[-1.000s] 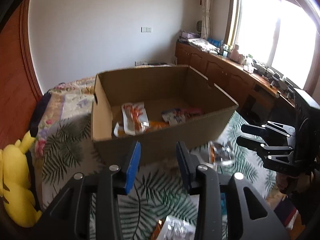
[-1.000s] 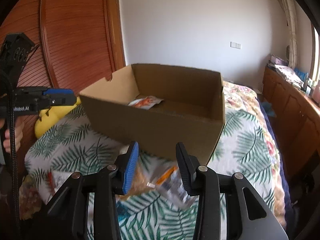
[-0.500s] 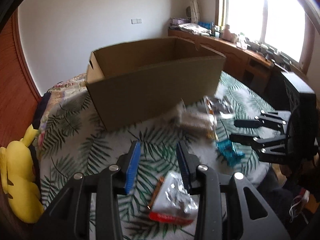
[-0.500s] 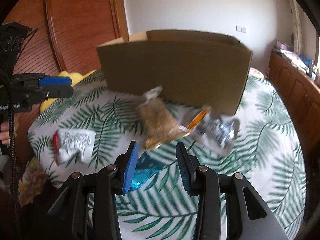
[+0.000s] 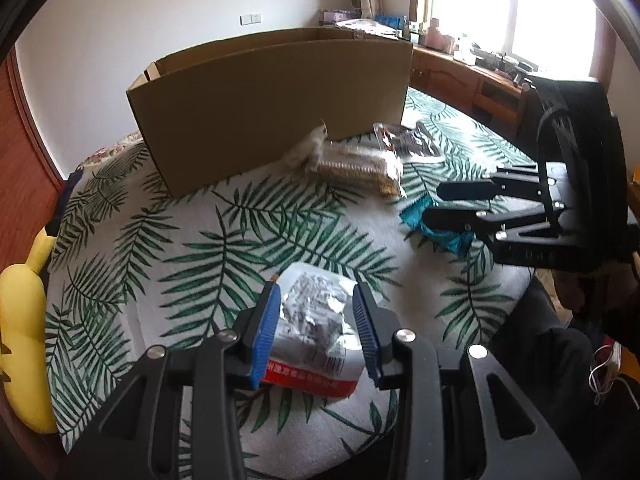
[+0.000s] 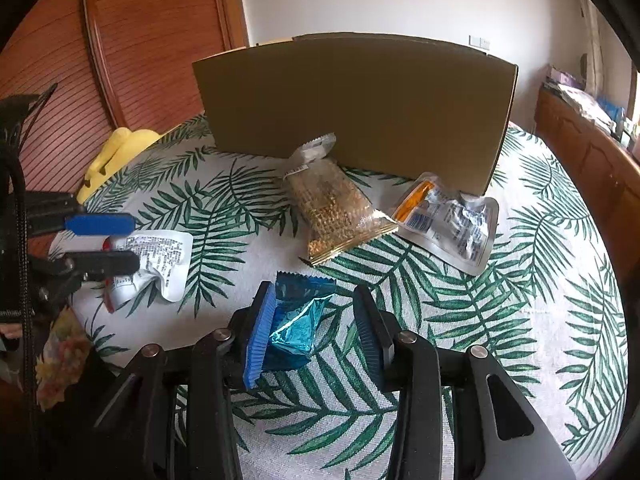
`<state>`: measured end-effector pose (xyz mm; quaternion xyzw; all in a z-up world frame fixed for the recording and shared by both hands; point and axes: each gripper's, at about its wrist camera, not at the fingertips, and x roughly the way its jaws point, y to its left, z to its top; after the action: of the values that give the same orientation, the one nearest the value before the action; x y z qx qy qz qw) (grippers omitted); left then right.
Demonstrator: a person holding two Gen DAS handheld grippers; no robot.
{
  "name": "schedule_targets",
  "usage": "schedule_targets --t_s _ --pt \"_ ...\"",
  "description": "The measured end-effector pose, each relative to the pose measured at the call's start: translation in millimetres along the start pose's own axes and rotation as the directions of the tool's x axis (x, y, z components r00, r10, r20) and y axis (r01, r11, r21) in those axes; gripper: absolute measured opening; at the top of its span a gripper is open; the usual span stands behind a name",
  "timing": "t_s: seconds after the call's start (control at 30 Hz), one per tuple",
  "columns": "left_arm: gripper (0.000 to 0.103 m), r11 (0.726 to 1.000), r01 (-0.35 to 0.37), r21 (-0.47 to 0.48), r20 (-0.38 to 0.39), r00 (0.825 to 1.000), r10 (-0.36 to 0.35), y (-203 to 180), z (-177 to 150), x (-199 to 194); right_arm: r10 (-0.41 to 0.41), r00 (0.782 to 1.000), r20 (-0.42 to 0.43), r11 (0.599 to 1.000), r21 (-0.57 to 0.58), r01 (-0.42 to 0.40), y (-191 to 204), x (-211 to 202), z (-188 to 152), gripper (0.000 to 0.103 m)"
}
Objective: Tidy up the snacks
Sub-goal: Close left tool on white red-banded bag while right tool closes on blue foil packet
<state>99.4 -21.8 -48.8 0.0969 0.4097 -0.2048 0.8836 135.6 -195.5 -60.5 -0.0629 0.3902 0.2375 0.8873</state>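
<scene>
Nearby, cardboard box (image 6: pixel 352 108) backs two packets (image 6: pixel 336 212).

Yellow plush toy (image 5: pixel 20 344) beside palm-leaf bedspread (image 6: pixel 500 320)

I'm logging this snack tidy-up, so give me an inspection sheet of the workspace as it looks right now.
Surface: leaf-print cover.
Job's things: cardboard box; silver packet; blue packet; grain bar; white pouch.
Clutter: yellow plush.
Grippers: left tool open around silver packet; right tool open around blue packet.
Cables: white cord.
Surroundings: wooden cabinets, window.
</scene>
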Motion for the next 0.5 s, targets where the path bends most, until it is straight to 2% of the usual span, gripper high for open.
schedule_targets --t_s 0.37,0.43,0.5 --pt "0.039 0.997 -0.032 0.067 0.026 0.999 0.03 -8.3 -6.9 0.5 -0.001 1.0 -0.005 1.0 -0.01 0.001 4.7 4.9 -6.4 0.042" --pt "0.046 0.997 -0.028 0.078 0.03 0.999 0.026 -10.0 -7.0 2.1 -0.004 1.0 -0.004 1.0 -0.016 0.004 5.1 4.7 -7.6 0.042" --pt "0.049 0.995 -0.035 0.094 0.031 0.999 0.033 -12.7 -6.7 3.5 -0.005 1.0 -0.002 1.0 -0.018 0.005 5.4 4.8 -7.8 0.042"
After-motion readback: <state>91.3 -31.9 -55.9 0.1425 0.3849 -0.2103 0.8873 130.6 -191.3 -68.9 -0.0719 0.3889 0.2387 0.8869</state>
